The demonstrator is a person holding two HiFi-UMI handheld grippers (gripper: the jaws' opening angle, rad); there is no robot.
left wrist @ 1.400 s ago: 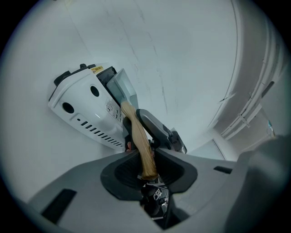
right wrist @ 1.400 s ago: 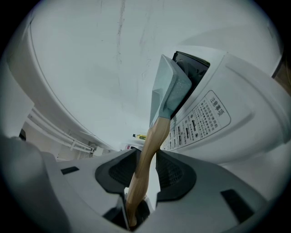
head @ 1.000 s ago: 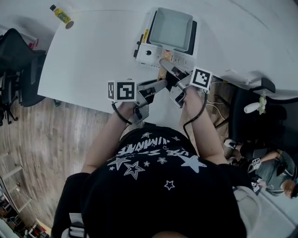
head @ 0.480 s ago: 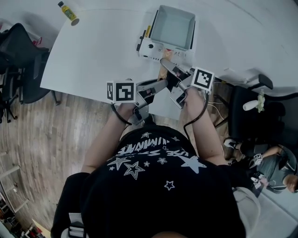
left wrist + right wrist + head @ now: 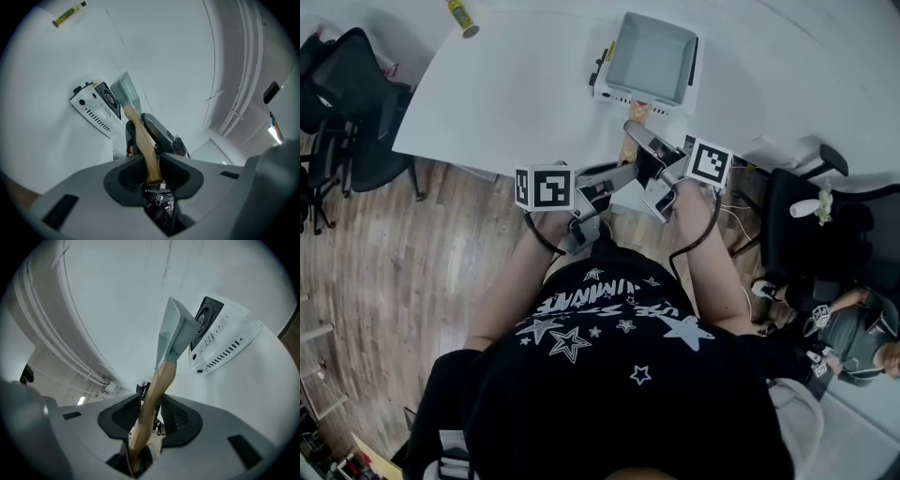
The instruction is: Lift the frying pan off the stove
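Left gripper (image 5: 152,171) and right gripper (image 5: 150,411): fingers clamped on wooden handle (image 5: 140,140). Frying pan (image 5: 652,56) seems raised just above stove (image 5: 614,91) on desk (image 5: 516,84). Risk: the overhanging pan's weight twists the smooth handle, so it slips and drops.

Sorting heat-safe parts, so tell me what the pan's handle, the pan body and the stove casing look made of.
Tan curved handle: wood, matte; streaky grain shows.
Grey square frying pan: likely coated metal; dull even sheen, thin straight walls.
White portable stove: painted sheet metal or plastic, can't tell which; smooth casing with punched vent slots.
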